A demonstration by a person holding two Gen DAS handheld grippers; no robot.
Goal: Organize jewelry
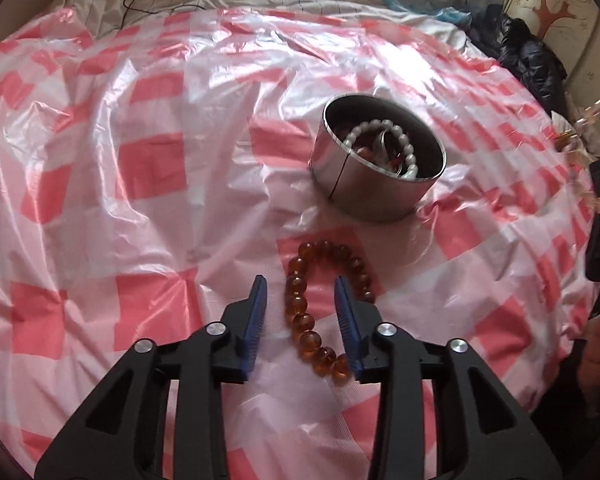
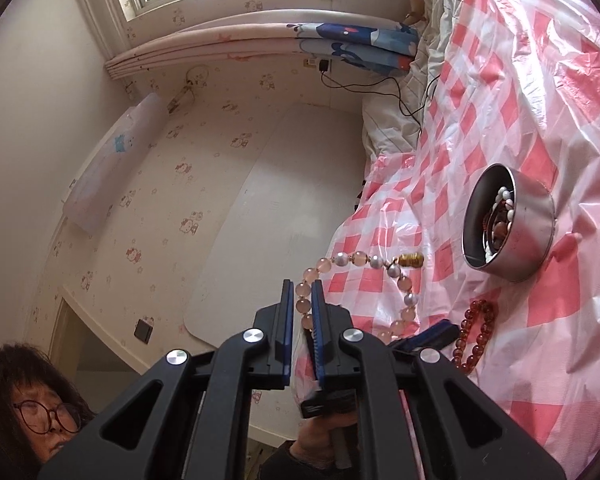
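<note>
- Your left gripper (image 1: 301,294): fingers parted, pointing down over the amber bead bracelet (image 1: 321,308); one side of the loop sits between them, pads not pressing it. Bracelet lies on the pink-checked plastic sheet (image 1: 100,200) on the bed.
- Metal tin (image 1: 374,184): just beyond the bracelet, upright, w/ white pearl bracelet (image 1: 384,144) & other pieces inside.
- Your right gripper (image 2: 302,300): fingers closed on pale pink bead bracelet (image 2: 360,280), which dangles off the bed, near the tin.
</note>
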